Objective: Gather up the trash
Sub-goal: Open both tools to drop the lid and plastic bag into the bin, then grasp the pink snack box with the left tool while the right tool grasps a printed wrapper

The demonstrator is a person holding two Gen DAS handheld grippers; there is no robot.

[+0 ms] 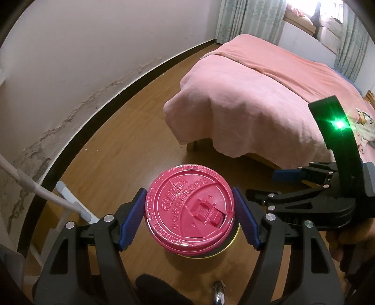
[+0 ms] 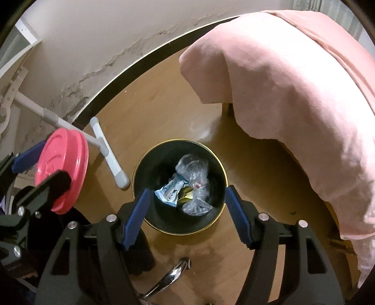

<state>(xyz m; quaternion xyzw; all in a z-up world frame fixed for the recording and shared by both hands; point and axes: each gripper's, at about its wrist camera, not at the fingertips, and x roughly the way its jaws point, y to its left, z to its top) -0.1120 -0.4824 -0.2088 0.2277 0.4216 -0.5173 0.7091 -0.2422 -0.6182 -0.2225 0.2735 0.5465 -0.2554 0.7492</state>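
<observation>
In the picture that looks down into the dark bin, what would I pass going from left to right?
Red-lidded cup in the left gripper → white stand foot → black bin holding trash → pink bedcover.

Dim warm indoor light (window [image 1: 337, 14] blown out), heavy fisheye bending

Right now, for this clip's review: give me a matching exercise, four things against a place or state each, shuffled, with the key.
Things:
1. cup lid
2. bin
3. right hand-held gripper
4. blanket

States:
A. draped over the bed
B. open, nothing held, above the bin
C. clamped in the left hand-held gripper
D. on the floor, wrappers inside

Pairs: 1-C, 2-D, 3-B, 4-A
</observation>
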